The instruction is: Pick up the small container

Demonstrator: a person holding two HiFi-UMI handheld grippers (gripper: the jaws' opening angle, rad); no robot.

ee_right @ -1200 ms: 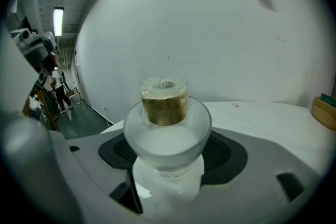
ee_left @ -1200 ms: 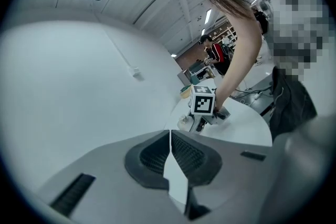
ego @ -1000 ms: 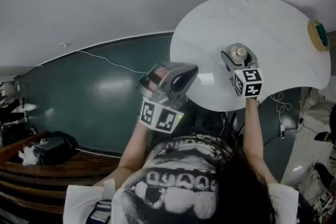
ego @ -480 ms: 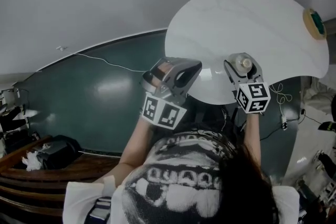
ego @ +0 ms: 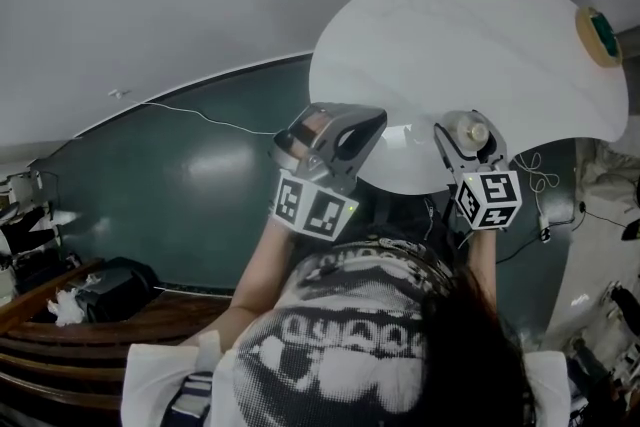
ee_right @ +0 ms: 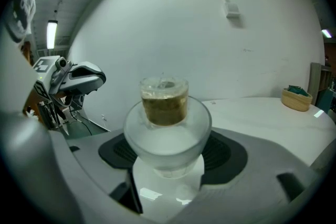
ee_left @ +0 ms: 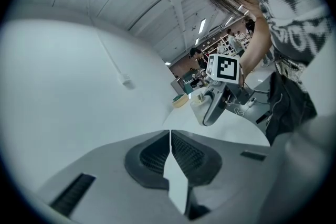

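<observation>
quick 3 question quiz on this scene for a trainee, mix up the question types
1. Multiple choice: what sits between the jaws of the right gripper? A) nothing B) the small container C) a spoon
2. True or false: the left gripper has its jaws wide apart.
3. Fill in: the tan round object lies near the edge of the white ____.
Key: 1 B. 2 false, the jaws are together with nothing between them. 3 table.
</observation>
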